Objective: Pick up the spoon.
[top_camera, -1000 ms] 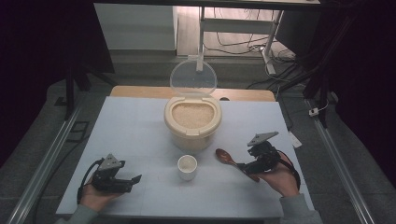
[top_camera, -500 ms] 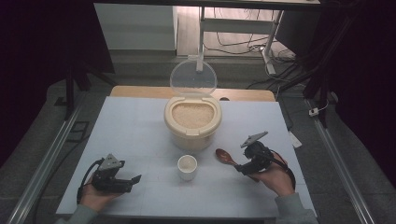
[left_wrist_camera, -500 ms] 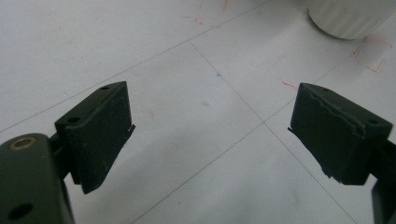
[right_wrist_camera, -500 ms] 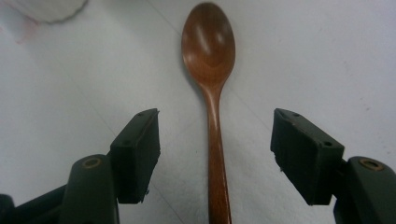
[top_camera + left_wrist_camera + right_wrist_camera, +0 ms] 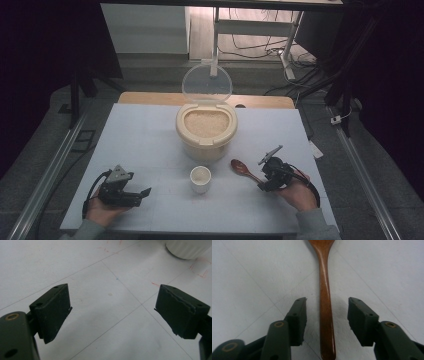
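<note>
Rice container with raised lid stands mid-counter, blocking the centre line. Small cup sits just in front of it, narrowing the front lane. Wooden spoon lies right of the cup, apart from it; a gap remains between them. Broad open surface on the container's left and right flanks, likewise the front edge.

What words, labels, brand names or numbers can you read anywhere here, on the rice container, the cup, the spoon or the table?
None can be read.
Rice container: no label visible.
White cup: plain.
Wooden spoon: bare wood, no marking.
Table: thin grid lines and faint red pen marks, corner-like strokes near the cup, not letters or digits.
</note>
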Motion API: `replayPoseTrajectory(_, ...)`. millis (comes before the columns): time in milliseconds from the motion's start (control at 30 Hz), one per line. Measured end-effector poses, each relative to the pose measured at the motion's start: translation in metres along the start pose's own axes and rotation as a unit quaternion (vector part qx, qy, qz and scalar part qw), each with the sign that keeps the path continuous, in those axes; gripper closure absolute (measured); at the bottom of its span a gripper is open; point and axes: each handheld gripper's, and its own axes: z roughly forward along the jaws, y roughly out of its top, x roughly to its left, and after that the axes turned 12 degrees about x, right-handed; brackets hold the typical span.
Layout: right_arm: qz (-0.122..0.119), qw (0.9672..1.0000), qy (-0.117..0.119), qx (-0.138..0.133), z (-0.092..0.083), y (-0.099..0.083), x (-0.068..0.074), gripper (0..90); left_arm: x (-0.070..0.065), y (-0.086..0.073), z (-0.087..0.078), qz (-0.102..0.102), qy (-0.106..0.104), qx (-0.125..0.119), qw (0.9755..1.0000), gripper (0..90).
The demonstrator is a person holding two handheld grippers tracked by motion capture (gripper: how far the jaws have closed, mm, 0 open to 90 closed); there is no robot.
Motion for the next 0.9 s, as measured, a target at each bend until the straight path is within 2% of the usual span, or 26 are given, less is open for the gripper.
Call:
replayPoseTrajectory(100,-0.001,1.0000,-0.004,0.007,0.002,0.001,0.000,55.5,0.000,0.000,0.000,-0.001,0.000,0.000,1.0000,12.4)
replayPoseTrajectory(300,-0.005,0.9997,0.006,0.022,0.006,0.003,0.001,62.5,0.000,-0.001,0.000,0.000,0.002,0.000,1.0000,12.4)
replayPoseTrajectory(467,-0.010,0.9993,-0.007,0.034,0.007,0.007,0.002,67.9,0.000,0.000,0.000,0.002,0.003,0.000,1.0000,12.3)
replayPoseTrajectory(633,-0.022,0.9986,-0.013,0.047,0.007,0.012,0.004,76.9,0.000,0.000,0.001,0.002,0.003,0.002,1.0000,12.3)
replayPoseTrajectory(700,-0.027,0.9983,-0.013,0.049,0.007,0.013,0.004,77.8,0.000,0.000,0.001,0.001,0.003,0.002,1.0000,12.3)
replayPoseTrajectory(900,-0.027,0.9989,-0.011,0.036,0.007,0.010,0.004,78.2,0.000,-0.001,0.000,0.002,0.005,0.003,1.0000,12.3)
